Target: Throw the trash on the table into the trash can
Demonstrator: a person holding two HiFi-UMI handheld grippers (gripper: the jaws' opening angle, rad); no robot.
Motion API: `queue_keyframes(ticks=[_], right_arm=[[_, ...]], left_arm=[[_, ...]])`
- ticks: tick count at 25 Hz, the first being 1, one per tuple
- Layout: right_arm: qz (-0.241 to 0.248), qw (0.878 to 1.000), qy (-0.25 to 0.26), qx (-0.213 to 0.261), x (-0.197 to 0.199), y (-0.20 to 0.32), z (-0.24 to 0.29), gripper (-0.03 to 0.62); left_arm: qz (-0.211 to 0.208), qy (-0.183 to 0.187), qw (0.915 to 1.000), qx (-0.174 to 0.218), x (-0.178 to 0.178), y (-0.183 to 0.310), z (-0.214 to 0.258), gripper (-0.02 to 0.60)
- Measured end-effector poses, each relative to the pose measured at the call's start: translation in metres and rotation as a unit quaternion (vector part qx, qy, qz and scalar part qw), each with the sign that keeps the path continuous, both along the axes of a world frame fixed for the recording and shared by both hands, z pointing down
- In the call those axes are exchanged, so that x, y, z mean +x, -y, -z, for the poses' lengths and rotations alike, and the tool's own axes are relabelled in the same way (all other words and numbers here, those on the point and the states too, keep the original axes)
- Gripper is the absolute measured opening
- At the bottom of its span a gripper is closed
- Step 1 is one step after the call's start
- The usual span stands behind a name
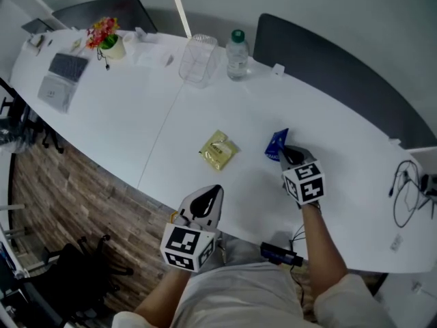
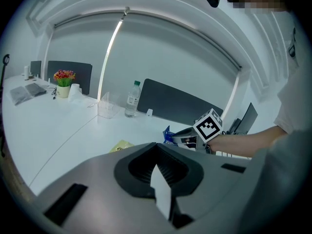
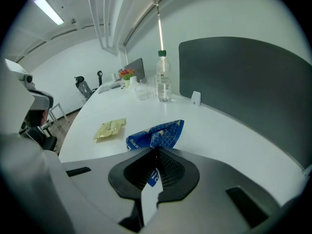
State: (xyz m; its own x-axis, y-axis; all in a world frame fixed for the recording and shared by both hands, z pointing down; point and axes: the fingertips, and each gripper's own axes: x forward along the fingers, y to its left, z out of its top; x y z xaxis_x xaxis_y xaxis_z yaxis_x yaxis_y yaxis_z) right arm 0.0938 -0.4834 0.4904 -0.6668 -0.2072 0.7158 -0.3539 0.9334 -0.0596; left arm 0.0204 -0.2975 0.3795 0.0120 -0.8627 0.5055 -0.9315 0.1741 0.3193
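A crumpled blue wrapper (image 1: 276,144) is pinched in my right gripper (image 1: 287,156), which is shut on it just above the white table (image 1: 136,121). In the right gripper view the blue wrapper (image 3: 157,134) sticks out forward from between the closed jaws. A yellow wrapper (image 1: 218,149) lies flat on the table to the left of it, and the right gripper view shows this yellow wrapper (image 3: 110,128) too. My left gripper (image 1: 216,190) hovers at the table's near edge, shut and holding nothing. No trash can shows in any view.
A water bottle (image 1: 237,55) and a clear plastic container (image 1: 198,60) stand at the far side of the table. A flower pot (image 1: 106,39) and a keyboard (image 1: 67,67) sit far left. Dark chair backs (image 1: 328,67) line the far edge. Cables (image 1: 406,190) lie at the right.
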Motion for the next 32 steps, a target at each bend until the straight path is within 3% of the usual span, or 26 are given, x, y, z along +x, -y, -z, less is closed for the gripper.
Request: queue_keyframes(ticks=[17,32], right_arm=[[0.025,0.998,0.051,0.002,0.012,-0.06,0.086,0.034],[0.111,0.989,0.098,0.002,0.005,-0.145,0.153,0.034]], left_arm=[[0.023,0.019,0.9988,0.038,-0.005,-0.026,0.043,0.002],[0.075,0.053,0.9938,0.062,-0.012,-0.086,0.076,0.002]])
